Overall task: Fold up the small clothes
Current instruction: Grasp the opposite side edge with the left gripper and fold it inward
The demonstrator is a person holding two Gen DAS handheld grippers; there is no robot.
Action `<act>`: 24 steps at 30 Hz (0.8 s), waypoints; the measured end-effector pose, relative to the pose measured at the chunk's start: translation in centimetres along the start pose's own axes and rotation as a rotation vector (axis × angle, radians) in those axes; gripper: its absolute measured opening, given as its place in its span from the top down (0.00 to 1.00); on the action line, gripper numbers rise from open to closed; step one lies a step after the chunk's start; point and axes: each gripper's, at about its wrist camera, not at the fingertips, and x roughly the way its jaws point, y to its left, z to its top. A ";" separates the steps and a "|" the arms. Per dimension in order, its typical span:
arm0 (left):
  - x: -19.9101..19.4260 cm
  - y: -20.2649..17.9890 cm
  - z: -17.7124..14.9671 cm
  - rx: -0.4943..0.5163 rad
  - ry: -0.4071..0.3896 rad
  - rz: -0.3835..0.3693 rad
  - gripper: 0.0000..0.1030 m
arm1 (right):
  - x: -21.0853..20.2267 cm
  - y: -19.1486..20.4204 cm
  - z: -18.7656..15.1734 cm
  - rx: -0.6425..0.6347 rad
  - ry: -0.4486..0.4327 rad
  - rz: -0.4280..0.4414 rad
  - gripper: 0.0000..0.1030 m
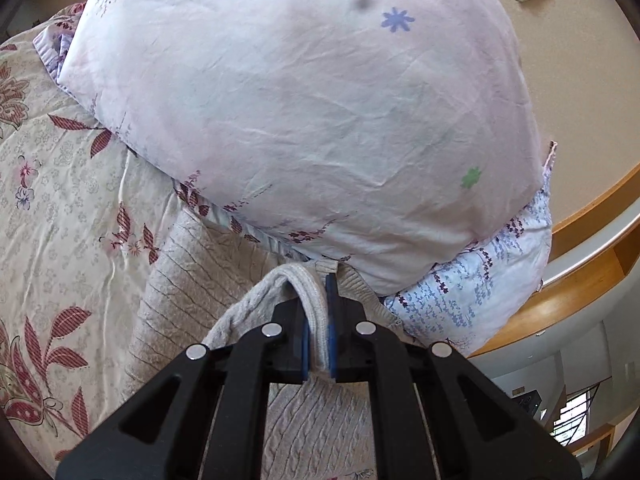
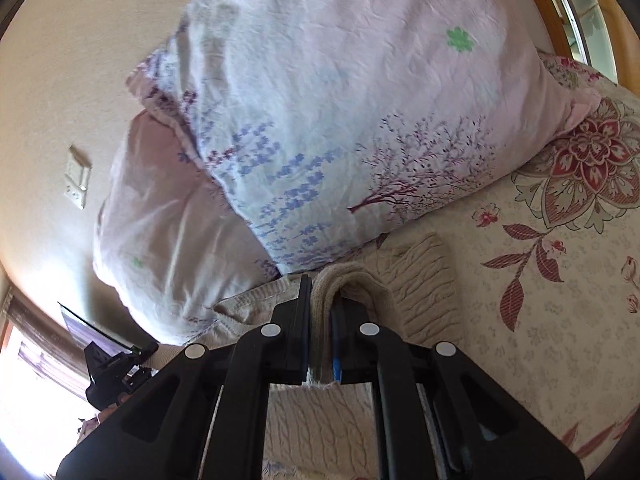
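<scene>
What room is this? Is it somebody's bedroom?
Most likely a bedroom. Two big pillows lie stacked on a floral bedspread, with a wooden headboard beside them and a light switch on the wall.

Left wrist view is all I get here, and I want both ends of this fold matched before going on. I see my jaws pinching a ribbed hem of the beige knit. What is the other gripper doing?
Observer: The right gripper is shut on a ribbed edge of the same beige knit garment.
Operator: Is anything close ahead of it?
Observer: The lavender-print pillow lies just past its fingertips, on the floral bedspread.
Operator: Can that camera see my side?
Observer: Only a black piece of gear at its lower left, too dark to say what it is. In your own view the left gripper is shut on the hem.
</scene>
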 end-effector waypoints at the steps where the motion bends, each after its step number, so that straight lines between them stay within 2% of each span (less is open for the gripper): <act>1: 0.4 0.3 0.1 -0.013 0.006 0.006 0.94 | 0.5 -0.3 0.1 0.013 0.010 -0.009 0.92; 4: 1.6 0.9 0.5 -0.038 0.008 0.003 0.94 | 1.7 -0.6 0.4 0.042 0.017 -0.020 0.92; 10: 4.4 2.9 0.6 -0.107 0.034 0.059 0.94 | 4.5 -1.6 0.8 0.112 0.064 -0.101 0.92; 13: 5.3 3.1 0.3 -0.107 0.047 0.078 0.94 | 5.3 -2.2 0.8 0.167 0.095 -0.129 0.90; 15: 5.8 3.0 0.3 -0.099 0.058 0.095 0.92 | 5.4 -2.4 0.8 0.182 0.101 -0.131 0.78; 16: 5.9 3.0 0.3 -0.100 0.063 0.103 0.91 | 5.2 -2.3 0.8 0.186 0.096 -0.132 0.65; 17: 6.0 3.0 0.4 -0.103 0.067 0.106 0.85 | 5.0 -2.3 0.8 0.186 0.087 -0.140 0.47; 19: 5.9 3.0 0.5 -0.104 0.071 0.097 0.72 | 4.3 -2.2 1.1 0.185 0.065 -0.142 0.33; 21: 5.3 2.6 0.7 -0.079 0.065 0.097 0.56 | 3.1 -2.1 1.3 0.174 0.047 -0.146 0.33; 23: 4.2 1.9 0.7 -0.016 0.061 0.125 0.47 | 1.7 -2.1 1.1 0.142 0.036 -0.167 0.33; 24: 3.4 1.7 0.7 0.022 0.057 0.142 0.47 | 1.1 -2.1 0.9 0.117 0.038 -0.190 0.34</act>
